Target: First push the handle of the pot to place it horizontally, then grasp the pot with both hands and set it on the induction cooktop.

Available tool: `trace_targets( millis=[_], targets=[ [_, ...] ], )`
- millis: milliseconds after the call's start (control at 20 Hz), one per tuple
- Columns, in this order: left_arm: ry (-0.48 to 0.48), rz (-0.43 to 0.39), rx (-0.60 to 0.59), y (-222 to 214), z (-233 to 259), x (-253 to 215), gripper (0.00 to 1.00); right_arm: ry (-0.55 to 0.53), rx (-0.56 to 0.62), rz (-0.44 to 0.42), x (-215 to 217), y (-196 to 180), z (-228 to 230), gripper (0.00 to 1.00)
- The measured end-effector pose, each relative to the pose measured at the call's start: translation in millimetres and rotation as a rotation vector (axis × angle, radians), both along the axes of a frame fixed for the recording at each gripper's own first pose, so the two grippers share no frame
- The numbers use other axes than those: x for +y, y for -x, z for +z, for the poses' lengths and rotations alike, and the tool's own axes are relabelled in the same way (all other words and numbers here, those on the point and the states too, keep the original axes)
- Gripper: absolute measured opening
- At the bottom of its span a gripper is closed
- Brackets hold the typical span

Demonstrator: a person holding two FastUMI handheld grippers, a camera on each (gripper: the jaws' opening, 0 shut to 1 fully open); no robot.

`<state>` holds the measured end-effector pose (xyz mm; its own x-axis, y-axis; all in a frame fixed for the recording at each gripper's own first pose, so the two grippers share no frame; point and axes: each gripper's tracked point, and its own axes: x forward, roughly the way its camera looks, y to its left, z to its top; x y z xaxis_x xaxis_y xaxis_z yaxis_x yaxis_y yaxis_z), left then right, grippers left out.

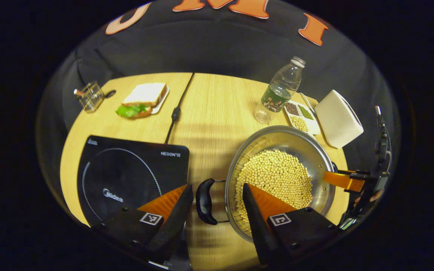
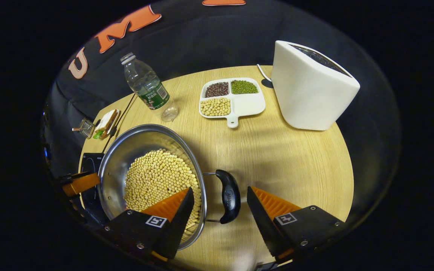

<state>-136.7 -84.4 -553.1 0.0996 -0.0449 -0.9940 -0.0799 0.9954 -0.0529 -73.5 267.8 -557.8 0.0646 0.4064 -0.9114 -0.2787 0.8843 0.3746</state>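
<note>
The pot [image 1: 281, 177], a shallow steel one holding pale beans [image 1: 275, 177], sits on the wooden table [image 1: 217, 113] to the right of the black cooktop [image 1: 126, 177], beside it and not on it. In the left gripper view the left tool [image 1: 217, 203] stands wide, one finger over the cooktop's near corner and the other over the pot's near rim; the pot's dark side handle [image 1: 205, 201] lies in the gap between them, and neither finger can be seen pressing it. The near part of the pot's rim is hidden behind that right-hand finger. At the far side of the pot the other tool reaches in, partly cut off at the edge, so its grip there is hard to judge. In the right gripper view the right tool [image 2: 219, 210] is likewise spread wide, with the second handle [image 2: 229, 195] between its fingers and apart from both; one finger overlaps the pot's rim and beans. The cooktop there is mostly hidden behind the pot. Farther back stand a plastic bottle [image 2: 147, 88], a white divided dish [image 2: 232, 99] with three kinds of grains, and a white toaster [image 2: 311, 86]. A sandwich [image 1: 143, 99] on a small plate and a little glass holder [image 1: 90, 96] lie at the table's far left; what is in the holder is too small to tell.
</note>
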Motion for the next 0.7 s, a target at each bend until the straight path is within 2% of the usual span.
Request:
trace_targets(
  millis=[50, 100, 150, 350, 400, 450, 600, 700],
  targets=[
    [0.014, 0.005, 0.010, 3.3, -4.0, -0.8, 0.88, 0.003, 0.006, 0.004, 1.5, 1.0, -1.9, 0.89],
    [0.011, 0.001, 0.018, 4.9, -5.7, -0.4, 0.92, 0.003, 0.012, 0.008, 3.1, 2.4, -4.0, 0.89],
    [0.006, -0.004, 0.020, 5.8, -7.5, -1.9, 0.88, 0.004, 0.017, 0.011, 4.5, 3.4, -5.4, 0.88],
    [-0.005, -0.074, 0.009, 6.6, -13.1, -9.8, 0.88, 0.078, -0.010, 0.053, -4.5, 7.5, -12.3, 0.75],
    [-0.006, -0.080, 0.004, 6.0, -15.7, -11.5, 0.92, 0.083, -0.016, 0.051, -5.9, 8.3, -11.8, 0.66],
    [-0.013, -0.077, 0.007, 8.4, -20.9, -12.9, 0.87, 0.080, -0.010, 0.041, -5.7, 9.5, -13.1, 0.65],
    [-0.012, -0.039, 0.035, 18.1, -32.5, -14.4, 0.84, 0.073, 0.009, 0.014, -0.5, 12.7, -14.2, 0.63],
    [-0.016, -0.035, 0.030, 19.8, -35.6, -14.2, 0.83, 0.078, 0.000, 0.026, -0.7, 12.4, -13.7, 0.63]
  ],
)
